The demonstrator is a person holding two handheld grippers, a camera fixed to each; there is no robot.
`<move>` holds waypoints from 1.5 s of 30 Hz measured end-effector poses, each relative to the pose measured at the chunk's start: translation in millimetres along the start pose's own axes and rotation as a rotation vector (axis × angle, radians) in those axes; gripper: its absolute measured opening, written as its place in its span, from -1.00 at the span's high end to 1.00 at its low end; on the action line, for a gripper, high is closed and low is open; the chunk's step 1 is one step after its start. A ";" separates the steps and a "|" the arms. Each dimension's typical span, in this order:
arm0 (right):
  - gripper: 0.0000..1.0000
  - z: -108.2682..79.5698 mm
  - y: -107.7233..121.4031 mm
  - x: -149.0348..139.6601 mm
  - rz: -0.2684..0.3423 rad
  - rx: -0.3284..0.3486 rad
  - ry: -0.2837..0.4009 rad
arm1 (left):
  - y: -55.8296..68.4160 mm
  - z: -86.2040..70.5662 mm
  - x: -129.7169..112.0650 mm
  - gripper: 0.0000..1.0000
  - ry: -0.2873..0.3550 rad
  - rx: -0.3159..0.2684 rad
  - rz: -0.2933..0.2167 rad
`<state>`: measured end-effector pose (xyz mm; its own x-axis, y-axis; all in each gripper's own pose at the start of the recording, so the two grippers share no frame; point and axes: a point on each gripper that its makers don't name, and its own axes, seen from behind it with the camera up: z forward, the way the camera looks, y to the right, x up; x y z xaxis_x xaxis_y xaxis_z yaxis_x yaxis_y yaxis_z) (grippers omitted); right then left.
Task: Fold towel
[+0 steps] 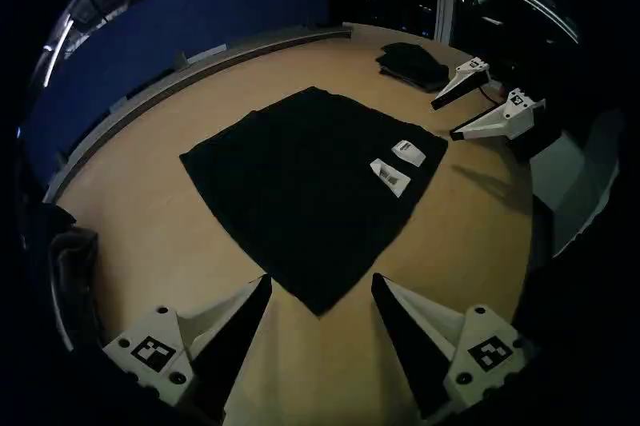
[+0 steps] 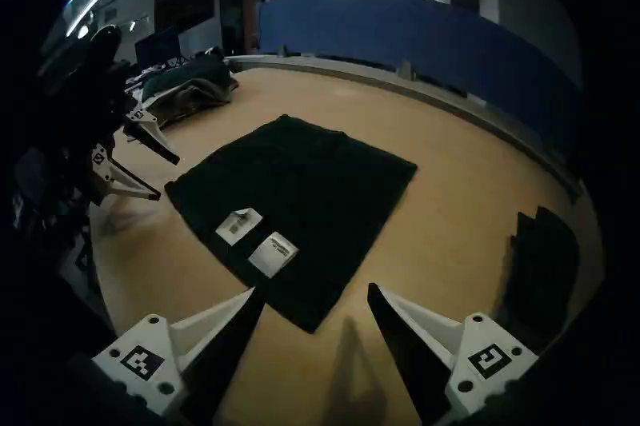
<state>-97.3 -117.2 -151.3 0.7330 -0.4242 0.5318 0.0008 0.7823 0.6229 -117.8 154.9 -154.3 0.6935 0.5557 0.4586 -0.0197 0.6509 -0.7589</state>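
A black towel point(image 1: 312, 186) lies spread flat on the wooden table point(image 1: 160, 242), with two white labels point(image 1: 398, 164) near one edge. At the bottom of the left gripper view my left gripper point(image 1: 320, 278) is open, its fingertips just above the towel's near corner. Across the towel my right gripper point(image 1: 443, 122) is open, off the cloth's far edge. In the right gripper view the same towel point(image 2: 296, 194) shows its labels point(image 2: 256, 239) on the near left. Here my right gripper point(image 2: 310, 288) hangs open over another corner, and my left gripper point(image 2: 169, 178) is open beside the towel.
A folded dark cloth point(image 1: 412, 62) lies at the table's far end; in the right gripper view a dark stack point(image 2: 544, 266) sits at the right edge. A blue partition point(image 2: 416, 34) runs along the table's long side. A heap of cloth point(image 2: 192, 86) lies beyond it.
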 end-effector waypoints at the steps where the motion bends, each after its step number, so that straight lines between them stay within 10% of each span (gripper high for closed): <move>1: -0.94 0.6 0.0 -1.8 0.000 0.001 -0.004 | -0.1 0.4 -0.4 -0.85 -0.001 0.001 -0.002; 15: -0.51 8.0 -2.8 -19.1 -0.011 0.004 -0.045 | 0.5 2.9 -6.5 -0.78 -0.022 0.002 -0.020; 39: 0.18 11.9 -7.4 -35.0 0.009 0.015 -0.093 | -0.6 6.8 -19.7 -0.03 -0.079 0.011 -0.021; 45: 0.30 13.1 -6.8 -35.2 0.014 0.010 -0.094 | 1.0 7.1 -18.9 0.49 -0.082 0.014 -0.016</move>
<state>-132.1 -113.5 -166.8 0.6660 -0.4545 0.5914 -0.0160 0.7840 0.6205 -136.0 148.7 -160.4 0.6327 0.5850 0.5074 -0.0196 0.6671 -0.7447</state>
